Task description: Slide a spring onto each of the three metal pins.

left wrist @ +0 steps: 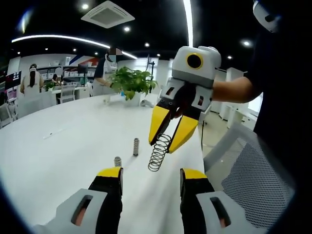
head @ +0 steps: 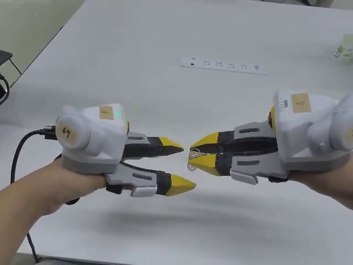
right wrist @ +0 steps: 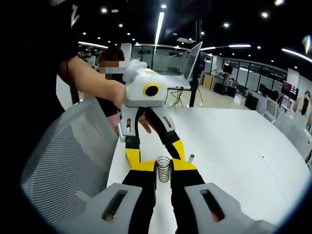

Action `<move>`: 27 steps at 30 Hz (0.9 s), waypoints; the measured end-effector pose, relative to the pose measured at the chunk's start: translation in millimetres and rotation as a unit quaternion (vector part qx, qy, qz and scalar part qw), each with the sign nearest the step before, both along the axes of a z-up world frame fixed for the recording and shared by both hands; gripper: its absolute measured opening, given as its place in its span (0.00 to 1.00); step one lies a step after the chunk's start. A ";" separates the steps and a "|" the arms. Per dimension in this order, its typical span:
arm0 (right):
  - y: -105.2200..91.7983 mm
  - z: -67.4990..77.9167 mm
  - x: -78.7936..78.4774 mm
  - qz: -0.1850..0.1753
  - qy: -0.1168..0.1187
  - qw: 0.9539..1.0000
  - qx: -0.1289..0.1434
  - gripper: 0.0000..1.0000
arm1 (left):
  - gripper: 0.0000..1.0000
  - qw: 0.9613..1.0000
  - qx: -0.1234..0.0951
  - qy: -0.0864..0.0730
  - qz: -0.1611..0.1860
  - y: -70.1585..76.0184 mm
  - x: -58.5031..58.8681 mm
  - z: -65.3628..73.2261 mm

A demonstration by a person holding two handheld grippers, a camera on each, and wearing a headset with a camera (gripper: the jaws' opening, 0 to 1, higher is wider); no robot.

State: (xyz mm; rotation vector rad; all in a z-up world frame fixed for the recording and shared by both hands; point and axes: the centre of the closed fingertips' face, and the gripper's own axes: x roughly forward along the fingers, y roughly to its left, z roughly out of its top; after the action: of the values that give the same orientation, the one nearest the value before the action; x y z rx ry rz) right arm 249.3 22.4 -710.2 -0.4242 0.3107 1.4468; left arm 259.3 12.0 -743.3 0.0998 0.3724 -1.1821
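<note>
Left gripper [head: 185,165], lower centre, jaws released, empty. Right gripper [head: 194,154] clenches the spring [left wrist: 158,153]. I should turn its bore upright before lowering it onto a pin [right wrist: 191,157].

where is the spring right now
The coiled metal spring is pinched between the yellow tips of the right claw, near the centre of the head view, facing the open left claw.
</note>
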 end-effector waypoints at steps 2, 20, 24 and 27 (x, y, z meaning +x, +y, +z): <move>-0.1 0.1 1.0 -0.003 0.000 1.000 0.001 0.08 | 0.45 1.000 0.001 -0.001 0.008 4.1 1.3 0.0; -4.6 -2.3 10.7 -0.033 0.002 0.999 0.010 0.08 | 0.67 0.997 -0.012 -0.005 0.079 52.8 7.8 5.7; -5.8 -3.5 11.6 -0.035 0.001 0.999 0.010 0.08 | 0.78 0.996 -0.016 0.005 0.092 62.1 6.9 1.3; -7.2 -4.6 12.3 -0.037 0.000 0.999 0.009 0.08 | 0.85 0.995 -0.009 0.009 0.098 67.7 5.9 -3.0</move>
State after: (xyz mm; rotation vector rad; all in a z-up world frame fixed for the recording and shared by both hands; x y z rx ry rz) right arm 261.6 15.1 -714.8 -0.3955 0.3101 1.3768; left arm 265.2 79.7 -746.3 0.0351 0.3782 -0.9939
